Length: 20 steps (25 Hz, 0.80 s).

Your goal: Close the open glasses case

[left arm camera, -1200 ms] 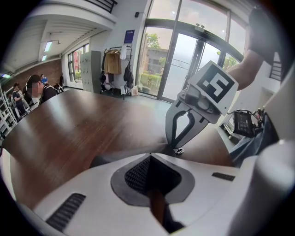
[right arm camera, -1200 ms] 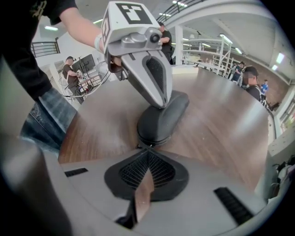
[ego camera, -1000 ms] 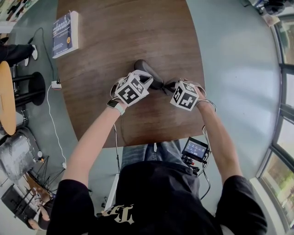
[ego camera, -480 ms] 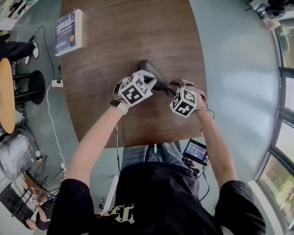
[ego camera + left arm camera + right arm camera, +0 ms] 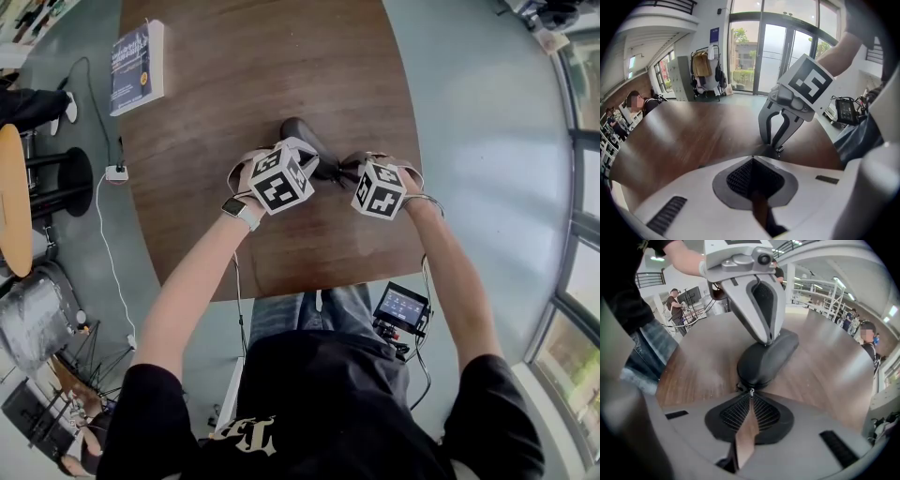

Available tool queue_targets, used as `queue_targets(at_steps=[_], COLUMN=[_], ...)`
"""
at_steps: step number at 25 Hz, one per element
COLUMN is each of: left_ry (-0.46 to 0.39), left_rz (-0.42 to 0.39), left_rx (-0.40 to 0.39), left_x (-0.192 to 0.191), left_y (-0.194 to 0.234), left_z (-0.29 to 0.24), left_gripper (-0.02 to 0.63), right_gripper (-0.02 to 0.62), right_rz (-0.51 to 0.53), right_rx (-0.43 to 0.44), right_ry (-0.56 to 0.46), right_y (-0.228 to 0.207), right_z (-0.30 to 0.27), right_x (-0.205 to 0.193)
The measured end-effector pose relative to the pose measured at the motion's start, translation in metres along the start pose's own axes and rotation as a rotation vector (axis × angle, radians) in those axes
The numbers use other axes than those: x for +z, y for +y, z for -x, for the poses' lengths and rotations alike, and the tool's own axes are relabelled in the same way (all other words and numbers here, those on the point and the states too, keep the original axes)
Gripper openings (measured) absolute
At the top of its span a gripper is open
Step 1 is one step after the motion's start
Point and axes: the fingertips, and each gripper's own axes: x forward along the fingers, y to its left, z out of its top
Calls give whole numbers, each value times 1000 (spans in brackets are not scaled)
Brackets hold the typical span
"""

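A black zip-up glasses case [image 5: 302,139] lies on the brown wooden table [image 5: 234,75], with its lid down. In the right gripper view the case [image 5: 764,363] sits just past my jaws. My right gripper [image 5: 343,174] is shut on the small metal zipper pull [image 5: 751,391] at the case's near end. My left gripper [image 5: 315,161] is shut, and its fingertips [image 5: 765,339] rest on top of the case. In the left gripper view the right gripper [image 5: 778,148] points down at the table straight ahead of me, and my own jaws hide the case.
A blue book [image 5: 131,67] lies at the table's far left corner. A white power adapter [image 5: 114,172] with a cable lies on the floor to the left. A small monitor [image 5: 401,306] hangs below the table's near edge. People stand in the background [image 5: 675,301].
The right gripper dipped toward the near edge and came back up beside the case. The left gripper has stayed on the case, shifting slightly right.
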Motion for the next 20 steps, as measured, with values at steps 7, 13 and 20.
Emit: queue_targets(at_steps=[7, 13, 20], left_ry=[-22, -45, -37], left_rz=[83, 78, 97], left_rx=[1, 17, 19], left_x=[-1, -3, -3], left_y=[1, 3, 1], left_z=[-2, -1, -3], left_gripper=[6, 6, 6], right_gripper=[-14, -11, -12], right_rz=[-73, -77, -86], right_rx=[29, 26, 45], right_ry=[-13, -22, -12], right_y=[5, 3, 9], right_z=[9, 0, 5], right_x=[-2, 2, 2])
